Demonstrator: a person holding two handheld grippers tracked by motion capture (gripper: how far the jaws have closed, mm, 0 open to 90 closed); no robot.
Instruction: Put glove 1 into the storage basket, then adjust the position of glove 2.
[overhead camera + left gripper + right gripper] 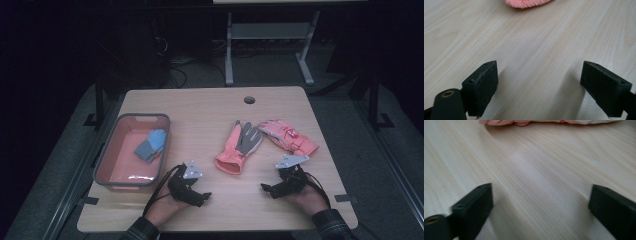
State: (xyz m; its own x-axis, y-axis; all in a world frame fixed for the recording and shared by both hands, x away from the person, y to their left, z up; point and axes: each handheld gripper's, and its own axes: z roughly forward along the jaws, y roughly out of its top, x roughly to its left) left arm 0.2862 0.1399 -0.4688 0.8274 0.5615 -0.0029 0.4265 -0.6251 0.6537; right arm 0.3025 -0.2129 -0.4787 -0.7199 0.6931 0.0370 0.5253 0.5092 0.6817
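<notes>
Jaws wide on left gripper (204, 196) and right gripper (265, 189); bare table (210, 107) between, near front edge.

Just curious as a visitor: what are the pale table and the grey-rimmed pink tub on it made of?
The pale table looks like wood or wood-look laminate, matt: straight grain lines run across it. The grey-rimmed pink tub looks like moulded plastic with a smooth, slightly glossy floor that catches a streak of light.
</notes>
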